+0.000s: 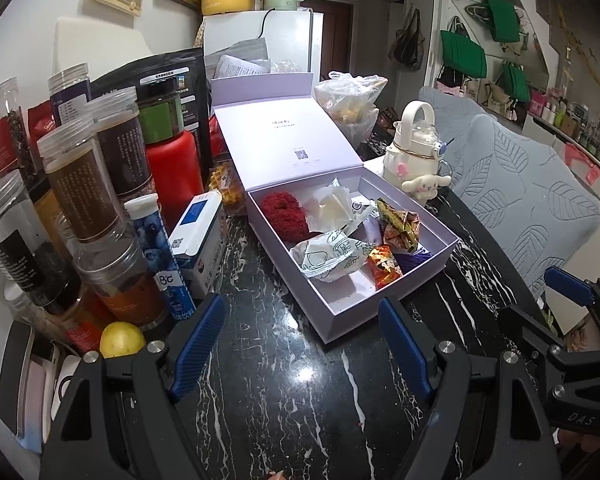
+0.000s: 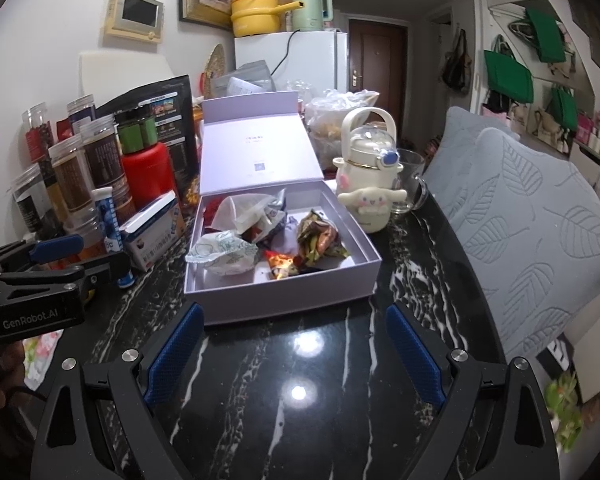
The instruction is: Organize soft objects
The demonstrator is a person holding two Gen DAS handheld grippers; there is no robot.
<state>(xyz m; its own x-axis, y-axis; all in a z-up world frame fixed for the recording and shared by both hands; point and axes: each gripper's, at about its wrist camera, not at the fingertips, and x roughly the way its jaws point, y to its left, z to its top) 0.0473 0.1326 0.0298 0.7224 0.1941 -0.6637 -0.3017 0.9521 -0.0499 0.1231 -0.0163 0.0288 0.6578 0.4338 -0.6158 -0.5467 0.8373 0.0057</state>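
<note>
Left gripper (image 1: 300, 344): jaws apart, nothing between them; hovers over the black marble table (image 1: 284, 392), short of the box.
Right gripper (image 2: 296, 354): jaws wide apart, empty, same standoff in front of the box's near wall.
Box (image 1: 352, 318): lavender, lid (image 1: 284, 148) propped open behind it.
Soft objects: already inside the box: red fluffy piece (image 1: 282, 212) at the far left corner, white printed packet (image 1: 332, 258) near the front, green-brown wrapper (image 2: 320, 238) to the right, small orange packet (image 2: 280, 266) beside it.
Stage (judged): contents gathered; remaining step is probably tidying or closing the lid.
Technique: pinch wrappers by a free edge, lightly; they crumple easily.
Risk: the jars (image 1: 80, 196) and the white bottle (image 2: 370, 168) crowd both sides, so keep elbows in.
</note>
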